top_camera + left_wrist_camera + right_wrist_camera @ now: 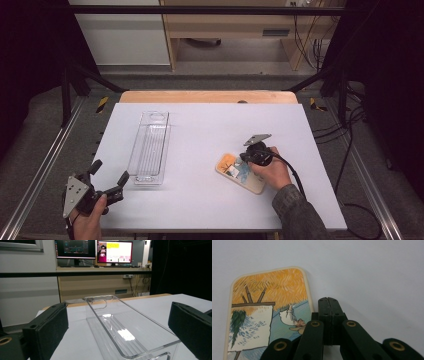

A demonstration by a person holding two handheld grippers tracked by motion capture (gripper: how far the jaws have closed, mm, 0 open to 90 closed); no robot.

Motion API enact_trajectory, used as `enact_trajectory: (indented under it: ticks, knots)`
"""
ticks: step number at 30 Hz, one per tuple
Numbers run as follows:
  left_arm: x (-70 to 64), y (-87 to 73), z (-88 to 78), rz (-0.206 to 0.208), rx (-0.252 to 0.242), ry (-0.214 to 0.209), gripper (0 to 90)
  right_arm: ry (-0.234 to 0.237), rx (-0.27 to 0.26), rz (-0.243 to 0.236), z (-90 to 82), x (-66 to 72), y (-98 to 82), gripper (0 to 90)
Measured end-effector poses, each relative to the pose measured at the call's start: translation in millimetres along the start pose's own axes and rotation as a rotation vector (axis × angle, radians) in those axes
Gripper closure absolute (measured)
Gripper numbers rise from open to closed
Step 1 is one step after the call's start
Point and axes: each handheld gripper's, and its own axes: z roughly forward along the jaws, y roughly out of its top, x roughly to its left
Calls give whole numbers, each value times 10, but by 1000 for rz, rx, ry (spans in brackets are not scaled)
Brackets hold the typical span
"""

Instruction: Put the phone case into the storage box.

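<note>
White covering spreads over the counter [210,200], whose wooden far edge shows beyond it, with a black metal frame standing around and grey floor on both sides. Behind, in the left gripper view, two lit monitors [93,250] sit on a wooden desk past a black crossbar.

On the right, the person's right hand [272,172] comes in from the bottom edge, sleeve in a dark patterned fabric, and holds the right gripper [245,160] tipped down toward the counter. Its jaws are pressed together with nothing between them, as the right gripper view shows, and their tips sit at the long edge of a painted phone case [262,315]. Whether they touch the case I cannot tell. That case lies flat on the right half of the counter, near the front, its picture side up: orange sky, blue water, a white easel.

At the front left corner, the left hand [87,222] keeps the left gripper [107,175] low and roughly level, aimed across the counter. Its jaws are spread wide and hold nothing. Just ahead of them lies a clear plastic tray [150,147], long and narrow, its length running away from the person on the left half of the counter, well apart from the phone case.
</note>
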Motion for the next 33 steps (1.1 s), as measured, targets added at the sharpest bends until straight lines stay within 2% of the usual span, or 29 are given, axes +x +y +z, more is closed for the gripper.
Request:
enact_trajectory:
  ticks: [3, 9, 15, 20, 22, 31, 32, 33]
  knots:
    - [5, 4, -7, 0, -1, 2, 25, 20, 4, -28, 26, 135, 39, 900]
    - [4, 5, -5, -1, 0, 1, 25, 19, 10, -59, 20, 233, 43, 900]
    - [-10, 5, 2, 4, 3, -3, 25, 21, 13, -51, -23, 237, -2, 900]
    - [-14, 4, 4, 4, 6, -3, 26, 41, 23, -64, -40, 326, -3, 900]
    - [-16, 4, 5, 5, 7, -4, 25, 51, 13, -76, -43, 409, -19, 900]
    - [-30, 0, 18, 10, 11, -10, 26, 85, 19, -78, -88, 560, -58, 900]
    - [-32, 0, 19, 11, 11, -10, 26, 87, 15, -76, -90, 570, -63, 895]
    - [-35, 0, 20, 12, 11, -12, 26, 60, 6, -60, -107, 564, -66, 805]
